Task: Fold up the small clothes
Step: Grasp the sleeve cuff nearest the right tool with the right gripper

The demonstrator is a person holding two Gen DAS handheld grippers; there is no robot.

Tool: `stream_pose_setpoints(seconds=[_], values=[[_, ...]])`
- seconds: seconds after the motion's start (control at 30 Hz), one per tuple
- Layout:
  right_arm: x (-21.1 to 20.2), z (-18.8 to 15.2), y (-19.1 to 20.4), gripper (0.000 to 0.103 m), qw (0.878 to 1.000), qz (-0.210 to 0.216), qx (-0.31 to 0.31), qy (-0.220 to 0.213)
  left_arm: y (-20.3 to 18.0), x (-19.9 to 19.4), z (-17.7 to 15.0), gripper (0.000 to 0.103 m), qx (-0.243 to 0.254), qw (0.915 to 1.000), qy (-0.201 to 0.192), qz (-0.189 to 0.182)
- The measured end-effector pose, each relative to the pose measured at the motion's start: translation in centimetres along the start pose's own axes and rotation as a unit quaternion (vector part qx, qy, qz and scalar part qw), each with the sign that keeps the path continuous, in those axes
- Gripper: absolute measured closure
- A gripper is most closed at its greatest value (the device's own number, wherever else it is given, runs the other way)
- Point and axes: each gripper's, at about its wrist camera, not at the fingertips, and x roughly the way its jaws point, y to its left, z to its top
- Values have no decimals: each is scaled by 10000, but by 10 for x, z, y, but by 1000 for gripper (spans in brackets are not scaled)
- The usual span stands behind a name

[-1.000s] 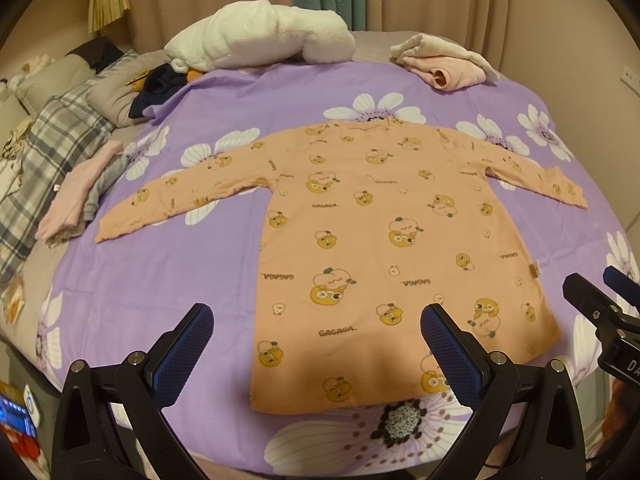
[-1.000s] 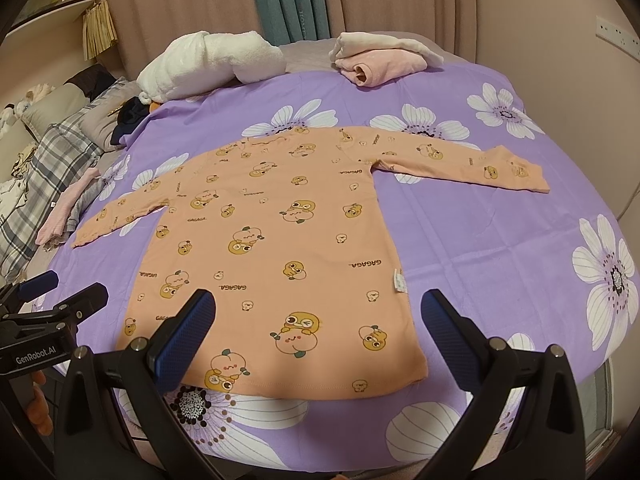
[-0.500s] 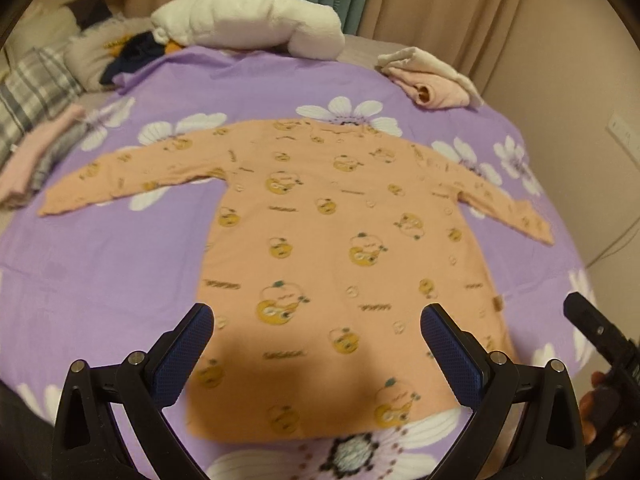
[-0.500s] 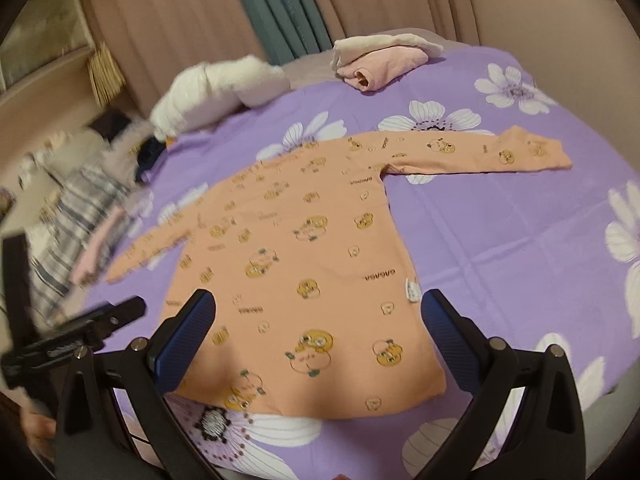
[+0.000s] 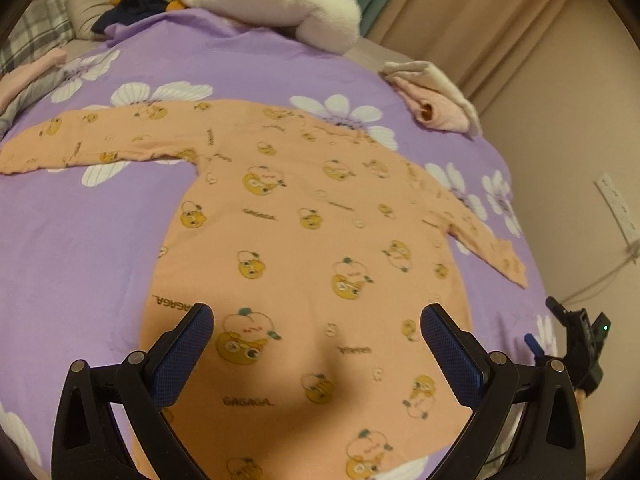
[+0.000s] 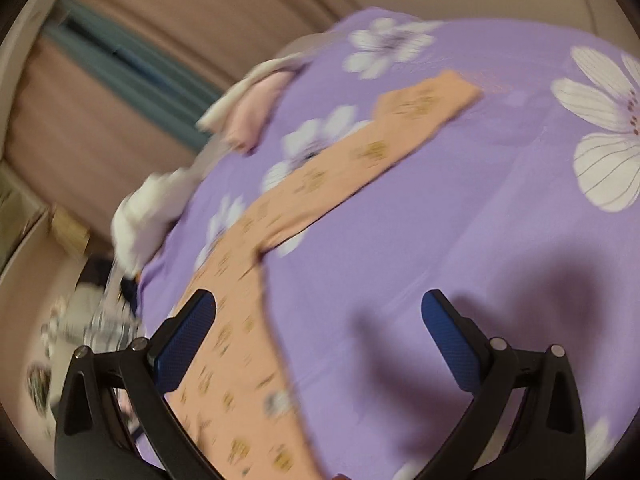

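Orange cartoon-print shirt lies flat, sleeves spread, on the purple flowered bedspread. I hold the left gripper above its lower body, jaws wide apart, gripping nothing. My right gripper, likewise spread and empty, straddles the shirt's side edge; that view is blurred.

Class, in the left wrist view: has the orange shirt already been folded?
No: the orange shirt lies flat with both sleeves spread out on the purple sheet.

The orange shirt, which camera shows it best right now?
The left wrist view: the orange shirt lies flat and sharp, with both sleeves and most of the body visible. The right wrist view is motion-blurred and catches only one sleeve and a side edge.
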Motion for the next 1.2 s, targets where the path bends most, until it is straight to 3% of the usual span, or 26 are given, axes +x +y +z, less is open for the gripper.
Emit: stream_pose_setpoints(seconds=[0.2,0.33,0.47,0.63,0.73,0.8,0.83,0.87,1.0,1.1,1.2], values=[[32,47,-45,1,9980,-253,544,-178,10,17,8,1,-102,9995,139,246],[50,82,-61,3,9953,-33,900,-359,8,29,13,1,-90,9990,222,379],[68,108,-69,11,9925,178,1124,-437,5,39,18,1,-55,9986,270,457],[87,132,-83,38,9883,74,1389,-627,0,51,27,1,-47,9982,298,515],[90,138,-96,65,9837,126,1630,-748,-1,57,31,1,-50,9981,318,524],[90,137,-106,90,9809,76,1770,-802,-1,60,34,1,-46,9980,340,534],[90,136,-109,95,9807,30,1784,-804,-1,61,35,1,-43,9979,344,538],[90,135,-111,98,9812,-34,1765,-777,0,61,36,1,-42,9979,345,545],[87,139,-92,95,9881,-380,1341,-657,7,58,40,1,-65,9978,295,584],[83,148,-49,95,9951,-500,584,-624,16,52,42,1,-129,9978,267,592],[75,152,21,95,9959,-525,-370,-637,29,44,41,1,-240,9977,281,575]])
